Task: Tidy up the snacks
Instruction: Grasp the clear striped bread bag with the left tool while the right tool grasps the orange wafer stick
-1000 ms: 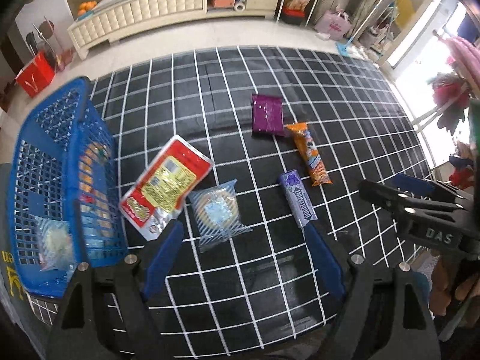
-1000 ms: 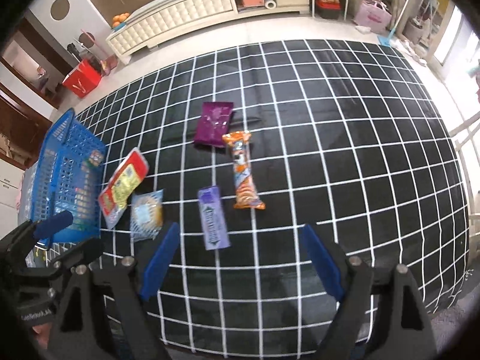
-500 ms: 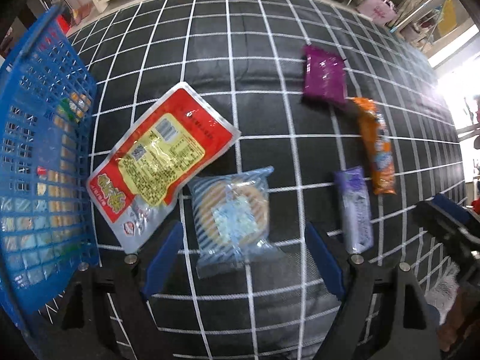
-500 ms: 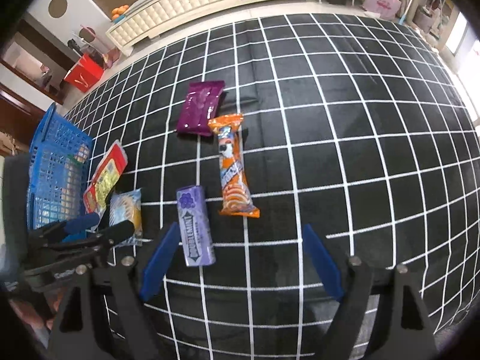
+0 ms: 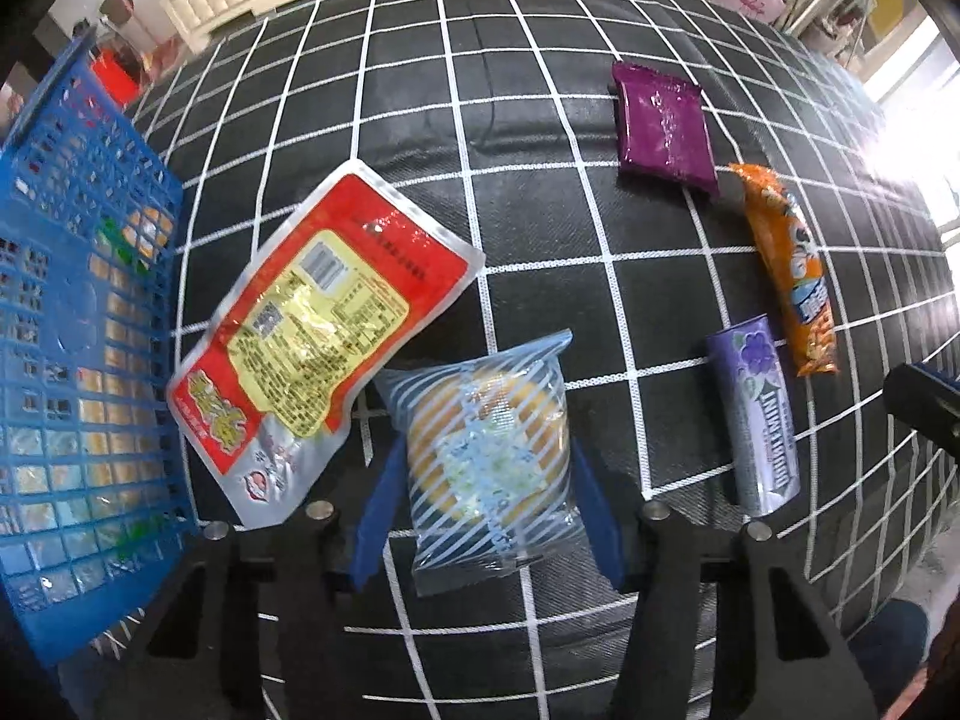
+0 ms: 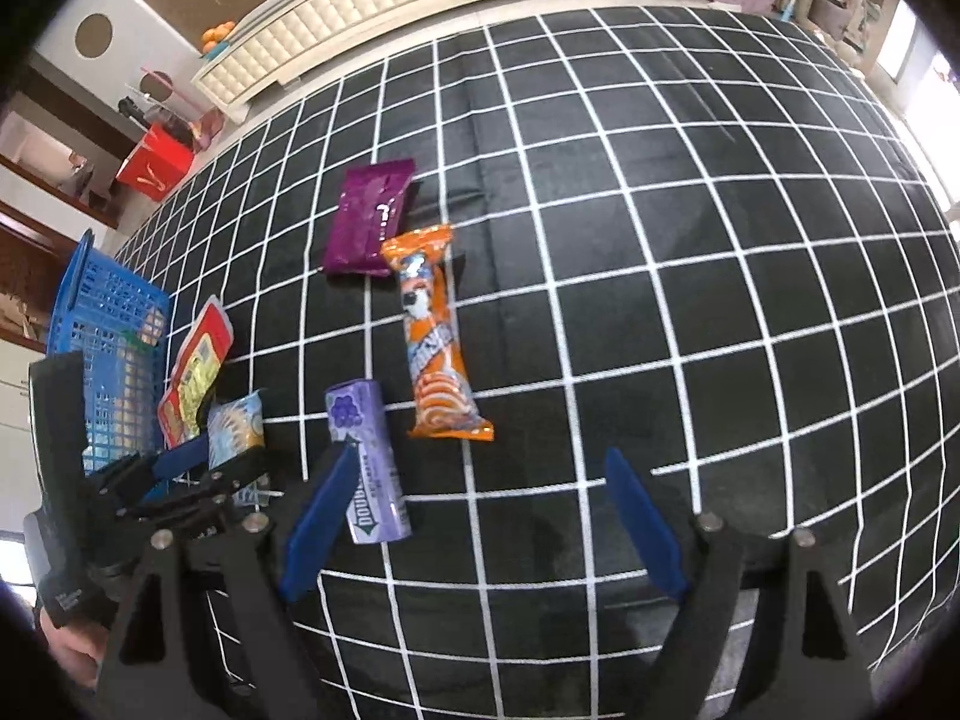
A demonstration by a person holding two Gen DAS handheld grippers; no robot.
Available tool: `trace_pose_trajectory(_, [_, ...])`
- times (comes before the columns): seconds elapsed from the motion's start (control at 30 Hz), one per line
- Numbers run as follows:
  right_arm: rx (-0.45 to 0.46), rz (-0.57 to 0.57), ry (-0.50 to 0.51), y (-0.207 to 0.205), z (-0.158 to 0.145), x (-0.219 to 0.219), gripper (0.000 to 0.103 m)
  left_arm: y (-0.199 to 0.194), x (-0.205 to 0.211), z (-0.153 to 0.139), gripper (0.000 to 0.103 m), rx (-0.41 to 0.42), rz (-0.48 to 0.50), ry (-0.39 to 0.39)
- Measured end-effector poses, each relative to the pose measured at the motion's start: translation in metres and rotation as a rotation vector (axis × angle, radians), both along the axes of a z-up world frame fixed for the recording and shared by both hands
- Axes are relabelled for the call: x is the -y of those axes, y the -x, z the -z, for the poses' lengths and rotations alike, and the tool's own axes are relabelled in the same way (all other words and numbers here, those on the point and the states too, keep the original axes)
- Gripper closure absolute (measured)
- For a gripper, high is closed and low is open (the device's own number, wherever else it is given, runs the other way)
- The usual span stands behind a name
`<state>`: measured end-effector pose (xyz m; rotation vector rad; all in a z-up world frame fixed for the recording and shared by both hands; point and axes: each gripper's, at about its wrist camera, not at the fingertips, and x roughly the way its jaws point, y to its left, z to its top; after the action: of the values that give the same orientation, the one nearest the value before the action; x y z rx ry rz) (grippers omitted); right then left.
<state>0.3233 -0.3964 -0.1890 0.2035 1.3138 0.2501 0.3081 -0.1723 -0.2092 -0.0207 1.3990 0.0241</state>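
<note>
1. Black cloth with a white grid, a blue basket at its left edge.
2. Left gripper points straight down; its jaws have just been closing and now sit against both sides of the striped cookie pack, which still lies on the cloth.
3. Red pouch lies just left of that pack.
4. Right gripper hangs wide open, holding nothing, its left finger over the purple gum pack.

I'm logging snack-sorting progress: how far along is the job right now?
Early. Done: the blue basket already holds some packets. In hand: the left gripper, jaws just closing, flanks the striped cake packet. Left on the cloth: red pouch, purple gum pack, orange packet, purple packet. The right gripper is open and empty.
</note>
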Motion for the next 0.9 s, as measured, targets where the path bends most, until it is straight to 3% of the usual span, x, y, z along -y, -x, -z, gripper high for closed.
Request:
trace_pose_trajectory(0.27, [0.077,0.048,0.003,-0.004,-0.018,0.011,0.017,0.019,-0.006,-0.036,0.052,0.093,-0.028,0.082])
trace_pose_trajectory(0.4, [0.072,0.043,-0.002,-0.015,-0.016,0.005,0.025,0.034,-0.004,-0.067,0.052,0.212,-0.024,0.060])
trace_pose_trajectory(0.47, [0.068,0.020,0.013,-0.021,-0.013,-0.005,0.025,0.034,-0.011,-0.073,0.052,0.234,-0.029,0.066])
trace_pose_trajectory(0.63, [0.054,-0.031,0.048,-0.032,-0.003,-0.029,0.026,0.026,-0.024,-0.072,0.052,0.231,-0.045,0.094])
trace_pose_trajectory(0.83, [0.027,-0.051,0.067,-0.043,0.010,-0.046,0.041,0.020,-0.027,-0.063,0.052,0.205,-0.040,0.111])
trace_pose_trajectory(0.9, [0.019,-0.055,0.088,-0.044,0.017,-0.049,0.052,0.019,-0.027,-0.062,0.052,0.198,-0.038,0.118])
